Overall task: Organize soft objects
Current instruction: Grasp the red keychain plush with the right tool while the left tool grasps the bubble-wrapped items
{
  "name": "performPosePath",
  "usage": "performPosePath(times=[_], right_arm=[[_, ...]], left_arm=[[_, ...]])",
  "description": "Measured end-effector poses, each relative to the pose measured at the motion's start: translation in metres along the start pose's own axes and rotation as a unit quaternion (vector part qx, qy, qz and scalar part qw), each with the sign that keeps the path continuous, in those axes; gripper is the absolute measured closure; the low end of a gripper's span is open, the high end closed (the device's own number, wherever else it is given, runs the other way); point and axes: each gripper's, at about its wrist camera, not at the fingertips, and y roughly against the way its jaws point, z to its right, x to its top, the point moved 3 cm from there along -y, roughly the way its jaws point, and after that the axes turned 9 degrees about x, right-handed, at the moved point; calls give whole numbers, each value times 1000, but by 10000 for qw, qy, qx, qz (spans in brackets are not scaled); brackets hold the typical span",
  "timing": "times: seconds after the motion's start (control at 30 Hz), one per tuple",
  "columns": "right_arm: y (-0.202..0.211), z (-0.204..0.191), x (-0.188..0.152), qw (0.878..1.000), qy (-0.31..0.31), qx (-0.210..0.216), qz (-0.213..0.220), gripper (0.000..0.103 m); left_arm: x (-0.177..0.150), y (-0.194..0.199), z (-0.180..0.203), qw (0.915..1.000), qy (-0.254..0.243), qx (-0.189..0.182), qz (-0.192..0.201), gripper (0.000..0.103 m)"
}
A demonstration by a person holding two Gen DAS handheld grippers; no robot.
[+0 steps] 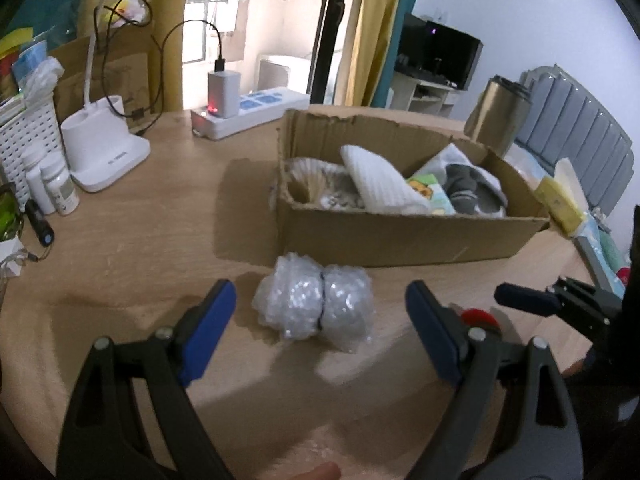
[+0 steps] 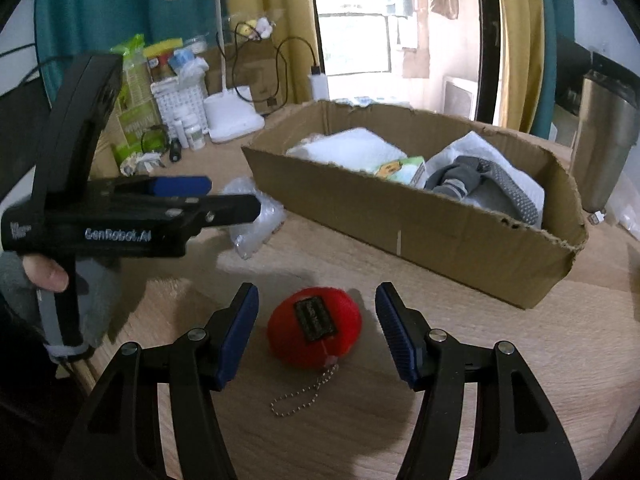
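A bundle of bubble wrap (image 1: 314,300) lies on the wooden table just in front of the cardboard box (image 1: 400,236). My left gripper (image 1: 320,286) is open, its blue pads on either side of the bundle and apart from it. In the right wrist view a red plush ball (image 2: 314,326) with a bead chain (image 2: 304,396) lies between the fingers of my open right gripper (image 2: 317,290), untouched. The box (image 2: 400,216) holds a white towel (image 2: 348,148), a printed cloth (image 2: 400,168) and grey socks (image 2: 456,180). The left gripper (image 2: 232,196) shows from the side over the bubble wrap (image 2: 256,220).
A white lamp base (image 1: 106,148), a power strip with a charger (image 1: 240,108), a white basket (image 1: 24,136) and small bottles (image 1: 60,184) stand at the back left. A metal tumbler (image 1: 500,112) stands behind the box. The table edge runs close on the right (image 1: 580,256).
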Motion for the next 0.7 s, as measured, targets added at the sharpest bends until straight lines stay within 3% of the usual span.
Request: performPosePath(times=[0.43, 0.7], right_arm=[[-11, 1, -1, 9996, -28, -90, -281, 39], [-13, 3, -4, 9992, -81, -94, -369, 41]], left_arm=[[-3, -26, 8, 9989, -278, -5, -365, 15], [-5, -31, 2, 9989, -147, -63, -450, 16]])
